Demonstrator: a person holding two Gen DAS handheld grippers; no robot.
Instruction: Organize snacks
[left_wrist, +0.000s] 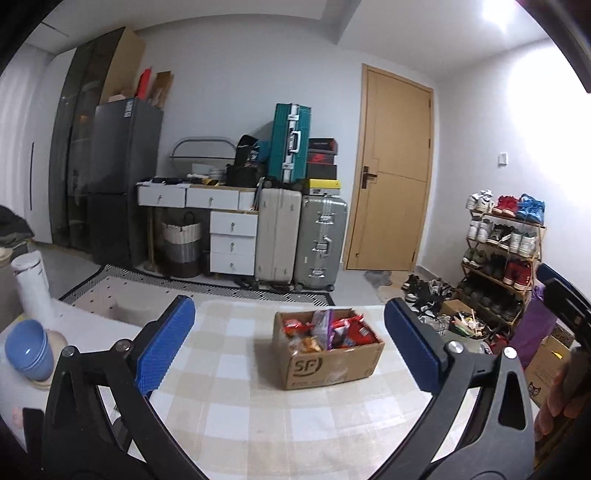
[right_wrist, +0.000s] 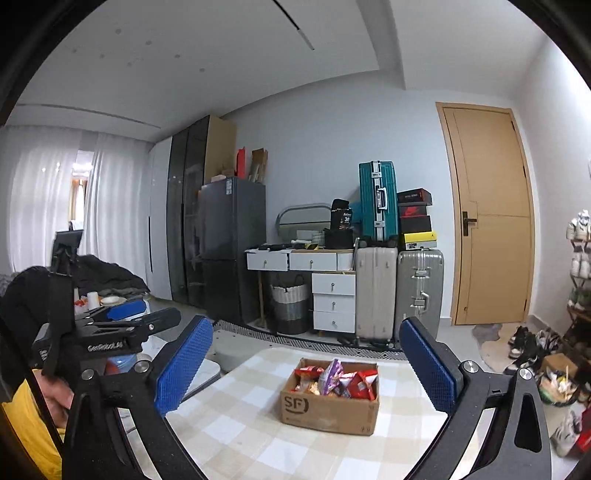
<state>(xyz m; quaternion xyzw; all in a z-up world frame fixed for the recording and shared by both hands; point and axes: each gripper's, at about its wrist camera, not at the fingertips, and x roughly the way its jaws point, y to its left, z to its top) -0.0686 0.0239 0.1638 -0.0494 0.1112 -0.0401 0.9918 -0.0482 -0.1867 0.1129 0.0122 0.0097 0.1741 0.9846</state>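
Stacked blue bowls (left_wrist: 27, 349) and a white bottle (left_wrist: 32, 286) stand at the bench's (left_wrist: 258, 417) left edge, well apart from the cardboard box (left_wrist: 327, 363). That box sits mid-bench on the checked cloth, filled with snack packets (left_wrist: 332, 328), red ones and a purple one among them. The left tool (left_wrist: 291, 347) and right tool (right_wrist: 301, 369) hover above the near bench, both spread wide and holding nothing, aimed at the box.

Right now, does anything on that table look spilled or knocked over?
Nothing stands out. The cardboard box sits upright on the checked tablecloth, snack packets all inside it, none spilled. Both claws hang open, holding nothing.
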